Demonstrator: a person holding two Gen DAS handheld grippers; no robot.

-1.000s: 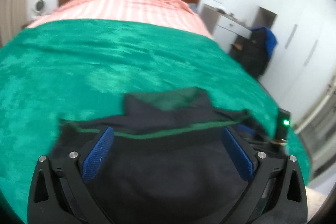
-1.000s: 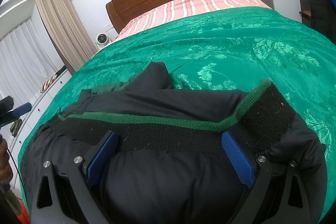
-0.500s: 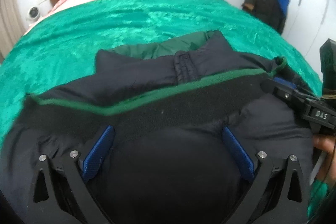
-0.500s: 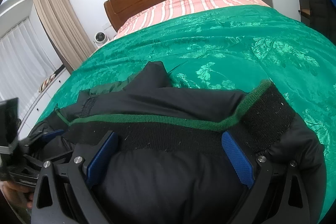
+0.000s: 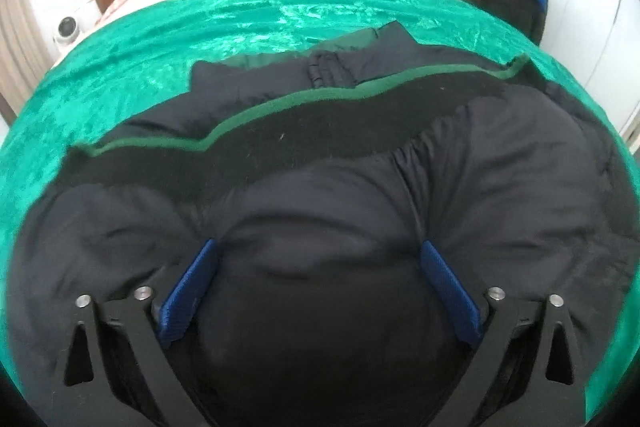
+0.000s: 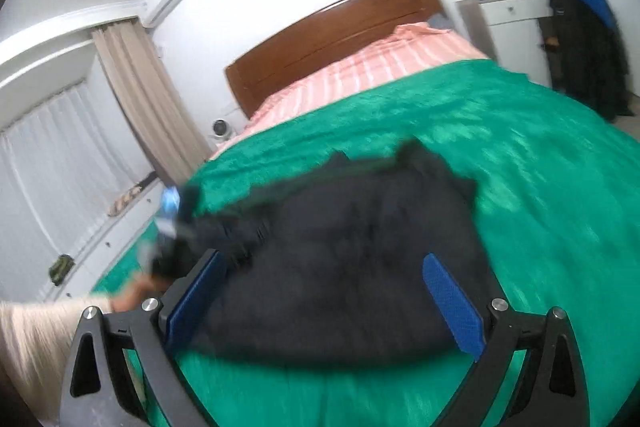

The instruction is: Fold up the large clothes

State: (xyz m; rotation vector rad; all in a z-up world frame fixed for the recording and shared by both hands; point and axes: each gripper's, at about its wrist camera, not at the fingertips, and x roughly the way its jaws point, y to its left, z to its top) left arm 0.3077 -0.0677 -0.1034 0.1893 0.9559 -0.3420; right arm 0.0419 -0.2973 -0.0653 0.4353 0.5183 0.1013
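Observation:
A dark puffy jacket (image 5: 320, 187) with a black knit hem edged in green lies folded on the green bedspread (image 5: 120, 75). My left gripper (image 5: 318, 251) is open, low over the jacket, its blue pads (image 5: 192, 283) spread with the jacket fabric bulging between them. In the right wrist view the jacket (image 6: 340, 247) is blurred and lies further off. My right gripper (image 6: 324, 263) is open and empty, raised above the jacket's near edge. The left gripper (image 6: 172, 227) and the hand that holds it show blurred at the jacket's left edge.
The bed has a wooden headboard (image 6: 332, 31) and a pink striped sheet (image 6: 360, 71). A dark garment with blue (image 6: 580, 39) hangs by a white dresser (image 6: 508, 11) at the right. Curtains (image 6: 148, 107) and a low sill lie left of the bed.
My right gripper has lifted up and back off the jacket, so the jacket now looks smaller and blurred. My left gripper has moved lower and closer onto the jacket.

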